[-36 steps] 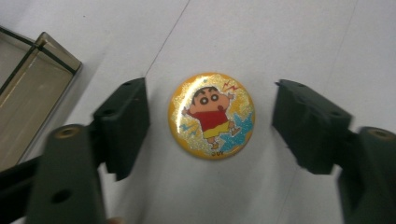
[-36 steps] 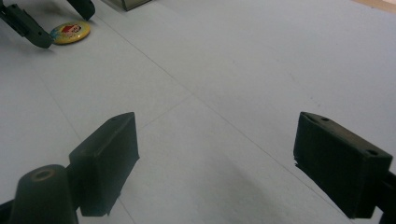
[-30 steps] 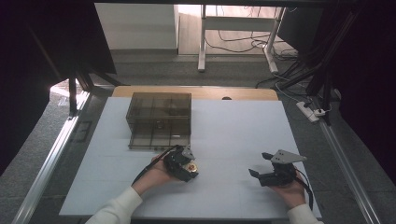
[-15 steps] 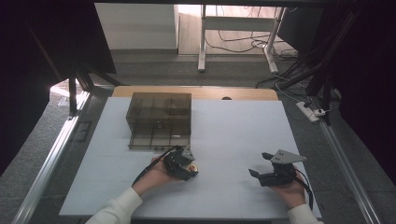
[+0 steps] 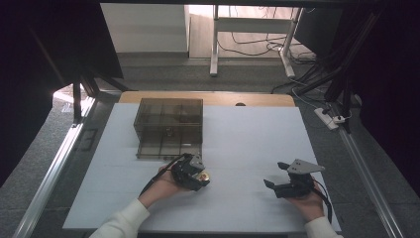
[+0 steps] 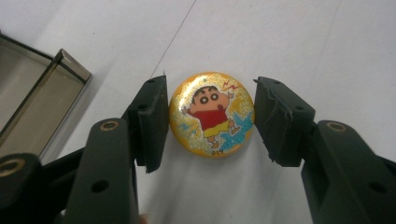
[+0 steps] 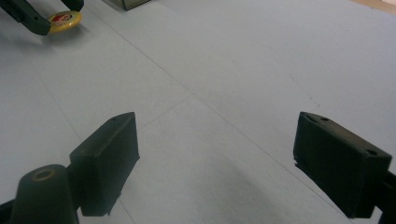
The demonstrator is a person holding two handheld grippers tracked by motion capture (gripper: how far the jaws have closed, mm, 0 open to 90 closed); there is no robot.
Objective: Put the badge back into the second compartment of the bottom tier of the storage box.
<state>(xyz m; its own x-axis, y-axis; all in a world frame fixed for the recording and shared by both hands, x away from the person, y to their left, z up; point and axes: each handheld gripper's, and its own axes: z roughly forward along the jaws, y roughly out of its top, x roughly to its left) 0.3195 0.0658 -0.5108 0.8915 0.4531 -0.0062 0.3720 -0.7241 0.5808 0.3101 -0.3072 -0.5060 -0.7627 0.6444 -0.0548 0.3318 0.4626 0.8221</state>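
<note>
High view: one smoked-plastic organiser box [image 5: 169, 127], see-through, standing on the white desk [image 5: 247, 134] at about 11 o'clock from the desk's middle. Its inner dividers show faintly through the lid; one small dark item sits inside, too small to name, and which compartment it lies in cannot be told.

Left gripper [image 5: 192, 172]: just beside the box's near edge, at 6 o'clock from it, held in the person's left hand [image 5: 163, 183]. Fingers [image 6: 150, 122] spread either side of a round cartoon-character badge [image 6: 211, 113] lying flat on the desk. One finger is close against the badge's rim, the other stands slightly apart; contact cannot be told. A corner of the box is cut off at 9 o'clock.

Right gripper [image 5: 292, 180]: at 4 o'clock on the desk, well apart from the badge. Fingers [image 7: 109, 161] spread wide over bare desk.
</note>
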